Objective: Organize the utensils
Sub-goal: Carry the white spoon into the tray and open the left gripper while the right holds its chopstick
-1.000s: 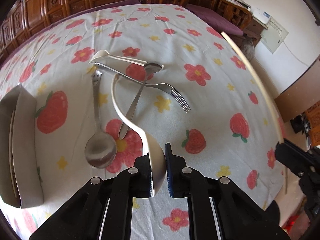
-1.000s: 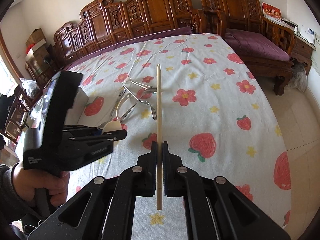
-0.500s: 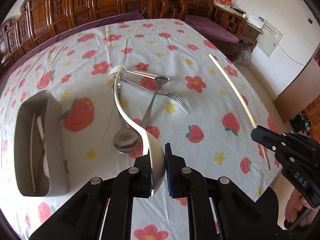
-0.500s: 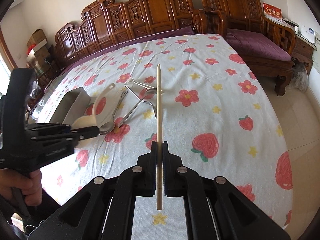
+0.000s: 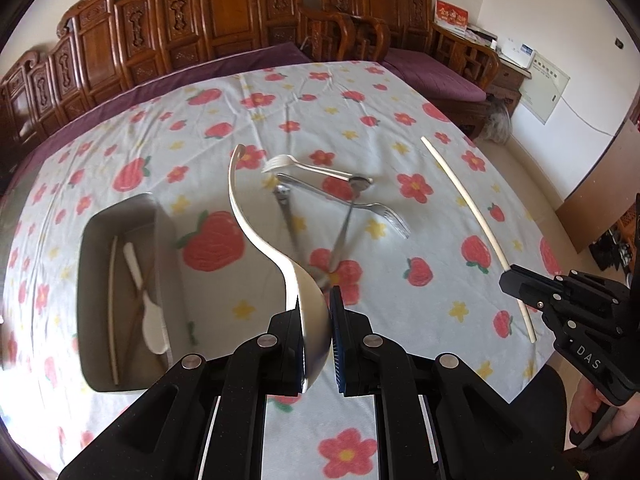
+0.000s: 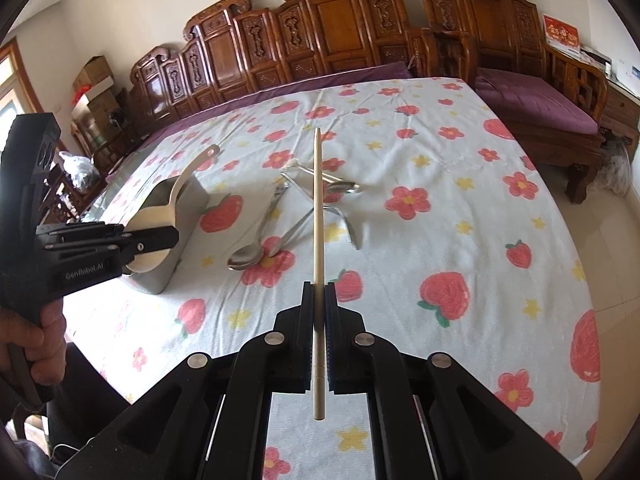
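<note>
Spoon and chopstick aloft, bin at nine o'clock

My left gripper (image 5: 316,334) pinches the ladle spoon (image 5: 272,248) by its bowl, right gripper (image 6: 319,334) clamps the chopstick (image 6: 318,216); the curved bowl could slip short of the bin (image 5: 120,292).

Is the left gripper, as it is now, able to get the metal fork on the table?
Probably not yet. The left gripper is shut on the white ladle spoon, so its jaws are occupied. The fork itself lies uncovered on the tablecloth, though crossed with other utensils.
</note>
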Demonstrator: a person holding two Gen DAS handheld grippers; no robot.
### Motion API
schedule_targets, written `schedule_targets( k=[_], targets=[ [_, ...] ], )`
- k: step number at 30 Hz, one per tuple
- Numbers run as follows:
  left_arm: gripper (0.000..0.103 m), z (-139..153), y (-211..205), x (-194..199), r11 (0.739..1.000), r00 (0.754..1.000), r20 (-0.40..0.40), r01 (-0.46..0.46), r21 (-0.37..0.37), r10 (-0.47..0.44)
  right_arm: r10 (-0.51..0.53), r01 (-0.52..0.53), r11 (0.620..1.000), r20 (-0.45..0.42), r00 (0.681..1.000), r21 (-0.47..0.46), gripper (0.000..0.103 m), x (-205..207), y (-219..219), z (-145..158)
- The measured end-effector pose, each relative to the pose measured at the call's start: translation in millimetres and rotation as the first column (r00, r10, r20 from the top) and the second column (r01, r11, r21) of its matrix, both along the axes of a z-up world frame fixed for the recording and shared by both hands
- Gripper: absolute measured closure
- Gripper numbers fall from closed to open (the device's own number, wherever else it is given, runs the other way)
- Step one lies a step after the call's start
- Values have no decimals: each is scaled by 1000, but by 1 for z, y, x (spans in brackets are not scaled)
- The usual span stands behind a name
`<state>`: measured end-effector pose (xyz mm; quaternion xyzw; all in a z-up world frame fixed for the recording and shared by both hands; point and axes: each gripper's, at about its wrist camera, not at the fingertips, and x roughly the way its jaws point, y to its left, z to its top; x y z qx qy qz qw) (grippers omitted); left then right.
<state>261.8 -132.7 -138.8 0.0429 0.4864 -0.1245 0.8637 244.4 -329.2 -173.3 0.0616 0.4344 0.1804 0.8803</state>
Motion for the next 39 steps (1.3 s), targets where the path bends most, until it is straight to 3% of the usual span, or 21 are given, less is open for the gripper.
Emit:
schedule_targets(
  k=[6,18,29,39],
  targets=[
    [94,4,27,-5,999,999,11,-32,11,32,27,-27,1000,14,1000,-2,97,-6,12,2],
    [94,3,85,-4,994,995,13,-101,-44,102,109,-106,993,77,991,-44,97,-15,54,18],
    [94,-4,144,-1,984,988,8,-155,-89,157,178,-175,982,42,983,-71,97,0,119,20],
    [94,-23,174,20,983,989,-39,-147,-113,143,208,-205,975,19,978,-90,97,16,169,22]
  ],
)
